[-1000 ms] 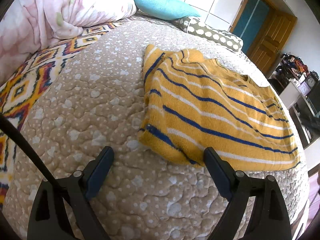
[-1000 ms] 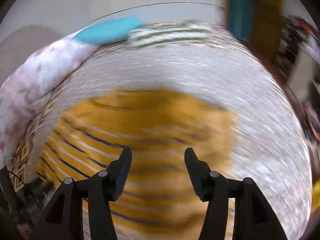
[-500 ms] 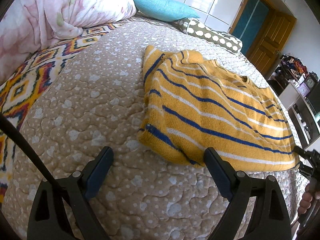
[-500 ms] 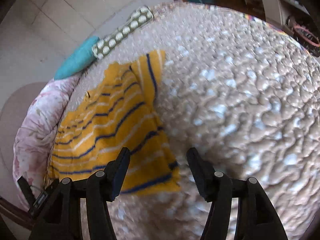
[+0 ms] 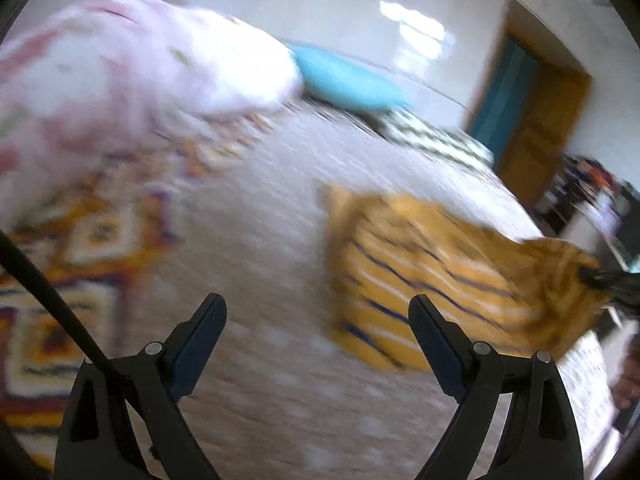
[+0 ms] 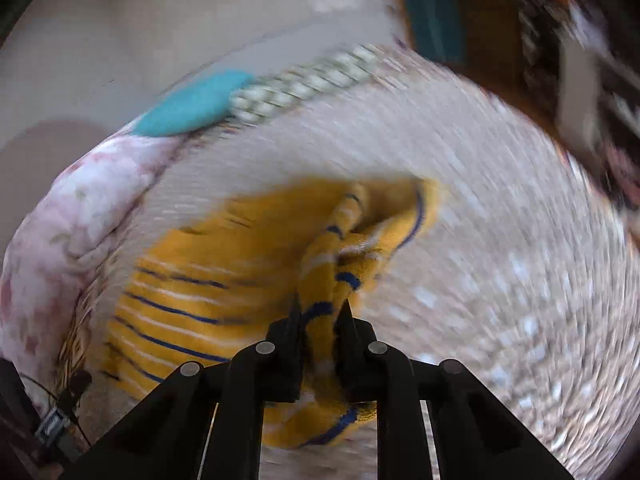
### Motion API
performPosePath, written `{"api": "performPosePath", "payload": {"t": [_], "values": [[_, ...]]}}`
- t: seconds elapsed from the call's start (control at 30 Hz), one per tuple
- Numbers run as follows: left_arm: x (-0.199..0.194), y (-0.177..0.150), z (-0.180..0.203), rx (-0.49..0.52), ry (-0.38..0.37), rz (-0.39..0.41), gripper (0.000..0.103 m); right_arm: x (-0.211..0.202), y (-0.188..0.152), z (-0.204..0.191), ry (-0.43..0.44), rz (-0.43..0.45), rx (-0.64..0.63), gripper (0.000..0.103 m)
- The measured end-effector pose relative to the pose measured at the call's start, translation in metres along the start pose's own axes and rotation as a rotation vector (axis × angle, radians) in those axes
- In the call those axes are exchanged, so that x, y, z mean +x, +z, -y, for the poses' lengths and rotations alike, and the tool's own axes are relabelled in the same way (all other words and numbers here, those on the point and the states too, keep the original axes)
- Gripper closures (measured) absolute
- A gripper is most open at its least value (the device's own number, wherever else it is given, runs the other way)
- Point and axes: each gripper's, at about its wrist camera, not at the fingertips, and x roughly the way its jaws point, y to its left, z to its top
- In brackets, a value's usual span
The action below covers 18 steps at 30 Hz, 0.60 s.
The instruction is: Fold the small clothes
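On the bed [image 6: 500, 216], right gripper [image 6: 320, 314] jaws pinching yellow sweater [image 6: 192, 280], left gripper [image 5: 316, 320] jaws wide, empty.

Left wrist view is looking low along its fingers across the bed [image 5: 256, 240], facing the wall and door [image 5: 532, 132], sweater [image 5: 420, 272] at 3 o'clock, near. Right wrist view is looking down close over the same sweater [image 6: 192, 280], the teal pillow [image 6: 192, 106] at 11 o'clock. Both views are sharing sweater, bed, teal pillow [image 5: 344, 80]; both blurred.
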Motion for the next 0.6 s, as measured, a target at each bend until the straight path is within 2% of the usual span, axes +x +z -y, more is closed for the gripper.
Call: {"api": "performPosePath", "payload": {"t": [0.07,0.17,0.23,0.33,0.4,0.47,0.6], "values": [[-0.004,0.009,-0.028,-0.046,0.129,0.044,0.012,-0.001,0.013,-0.053,0.047,0.011,-0.09,0.092],[-0.004,0.018,-0.069,-0.154,0.223,0.054,0.012,0.013,0.015,-0.129,0.14,-0.009,-0.203,0.093],[-0.002,0.02,-0.095,-0.242,0.227,0.04,0.012,0.033,0.003,-0.176,0.196,-0.048,-0.271,0.093],[0.004,0.02,-0.127,-0.357,0.2,0.005,0.012,0.065,-0.03,-0.221,0.247,-0.134,-0.337,0.093],[0.006,0.018,-0.134,-0.389,0.179,-0.006,0.012,0.093,-0.058,-0.245,0.266,-0.213,-0.384,0.093],[0.007,0.018,-0.135,-0.395,0.157,-0.01,0.012,0.116,-0.08,-0.258,0.259,-0.272,-0.432,0.093],[0.009,0.018,-0.125,-0.367,0.123,-0.022,0.012,0.123,-0.086,-0.248,0.291,-0.284,-0.401,0.087]]}}
